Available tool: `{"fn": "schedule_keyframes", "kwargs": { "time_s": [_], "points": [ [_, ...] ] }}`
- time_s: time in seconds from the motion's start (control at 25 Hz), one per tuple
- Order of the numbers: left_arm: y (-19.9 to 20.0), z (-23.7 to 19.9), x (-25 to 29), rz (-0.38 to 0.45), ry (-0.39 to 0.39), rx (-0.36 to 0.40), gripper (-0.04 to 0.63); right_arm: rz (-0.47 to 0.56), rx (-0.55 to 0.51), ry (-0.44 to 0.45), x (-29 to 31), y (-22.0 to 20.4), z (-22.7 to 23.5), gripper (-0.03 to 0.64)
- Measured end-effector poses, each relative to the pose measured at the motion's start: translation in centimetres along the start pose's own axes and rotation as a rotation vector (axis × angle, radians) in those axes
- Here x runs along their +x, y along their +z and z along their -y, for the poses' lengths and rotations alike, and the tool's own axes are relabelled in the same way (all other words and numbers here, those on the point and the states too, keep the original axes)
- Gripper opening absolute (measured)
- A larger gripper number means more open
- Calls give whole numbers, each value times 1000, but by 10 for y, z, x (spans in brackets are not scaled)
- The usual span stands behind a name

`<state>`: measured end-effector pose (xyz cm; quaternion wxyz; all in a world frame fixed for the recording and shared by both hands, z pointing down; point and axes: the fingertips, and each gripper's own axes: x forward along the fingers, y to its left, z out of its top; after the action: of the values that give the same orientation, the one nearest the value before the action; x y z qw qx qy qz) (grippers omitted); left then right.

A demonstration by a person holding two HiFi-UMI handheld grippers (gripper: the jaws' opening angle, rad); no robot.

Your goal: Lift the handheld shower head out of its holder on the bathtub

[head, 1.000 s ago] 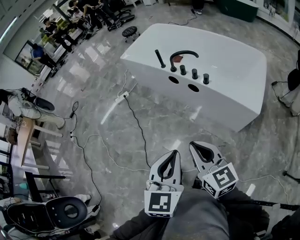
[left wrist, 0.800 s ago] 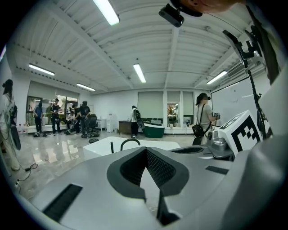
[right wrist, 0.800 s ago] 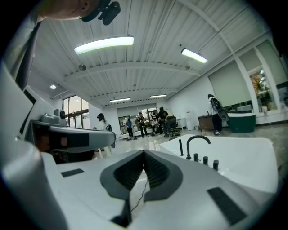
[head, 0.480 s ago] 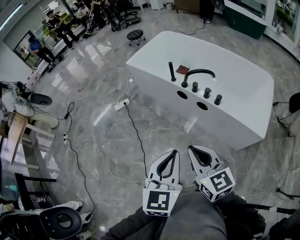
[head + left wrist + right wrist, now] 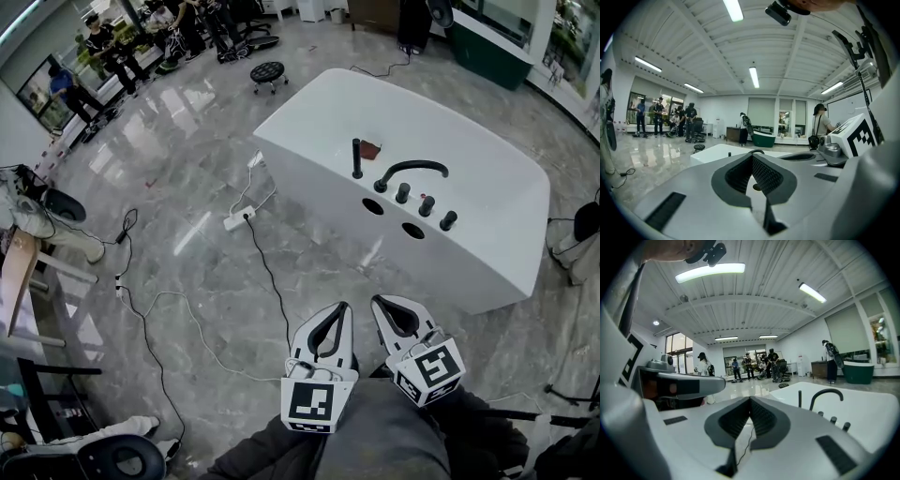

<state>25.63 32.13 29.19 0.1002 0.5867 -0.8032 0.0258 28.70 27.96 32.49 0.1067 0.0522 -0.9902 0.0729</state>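
Left gripper view gives me the left gripper (image 5: 752, 155) with its jaws pressed together at the tips and nothing between the ribbed pads. The right gripper (image 5: 750, 398) reads the same in its own view: jaws closed tip to tip, holding nothing, only a thin floor cable visible through the gap below them. From the head view both sit side by side low in the frame, just touching or nearly so, each pointing out across the floor toward the bathtub (image 5: 441, 267), which is well apart from them. The handheld shower head (image 5: 357, 157) is a slim black rod standing upright in its holder on the tub's deck, at the left end of the fittings. Just to its right the black faucet spout (image 5: 412, 169) arches over, and beyond that three black knobs (image 5: 427, 205) run in a row along the deck. A small reddish-brown object (image 5: 370, 150) lies beside the shower head, on the far side; I cannot tell what it is. On the grey marble floor between me and the tub a dark cable trails away from a white power strip (image 5: 234, 221). Farther off stand a round black stool (image 5: 269, 70), a green tub (image 5: 492, 37) and a group of people (image 5: 112, 47).
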Motion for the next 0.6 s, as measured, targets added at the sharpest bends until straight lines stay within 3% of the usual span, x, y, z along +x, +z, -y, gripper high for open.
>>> {"fn": "schedule_keyframes", "kwargs": {
  "time_s": [0.36,0.6],
  "points": [
    [-1,-57,23,-24,57,-29,3,-29,2,47,66,8,2,5],
    [1,-88,64,-46,91,-25,3,-29,19,75,117,13,31,5]
  ]
}}
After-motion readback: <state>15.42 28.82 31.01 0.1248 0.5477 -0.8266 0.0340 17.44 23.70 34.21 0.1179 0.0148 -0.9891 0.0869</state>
